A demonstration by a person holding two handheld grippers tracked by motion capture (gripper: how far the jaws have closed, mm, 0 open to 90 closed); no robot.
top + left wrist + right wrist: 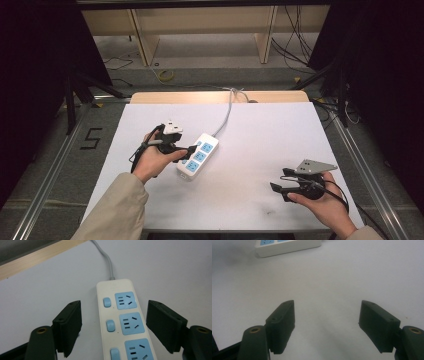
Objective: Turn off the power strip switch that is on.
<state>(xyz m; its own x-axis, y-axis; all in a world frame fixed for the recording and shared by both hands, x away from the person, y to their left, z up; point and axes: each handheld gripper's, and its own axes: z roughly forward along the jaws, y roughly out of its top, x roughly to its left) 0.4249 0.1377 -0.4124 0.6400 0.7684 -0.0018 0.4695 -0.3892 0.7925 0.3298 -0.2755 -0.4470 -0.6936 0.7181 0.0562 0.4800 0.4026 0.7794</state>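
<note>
White table, one power strip, two grippers, both with jaws spread.

Table (260, 145): white matte top, pale wood edge at the far side; beyond it grey floor, loose cables, a wooden shelf frame (200, 30), dark curtains either side. One power strip (122, 322), white with blue sockets — three sockets and three blue switches counted in the left gripper view; one grey cord (108, 262) runs off its far end. Left gripper (113, 327): jaws wide apart, holding nothing, the strip lying between and just ahead of them. Right gripper (327, 327): jaws wide apart, empty, over bare table, the strip's near end well ahead and to their left.
</note>
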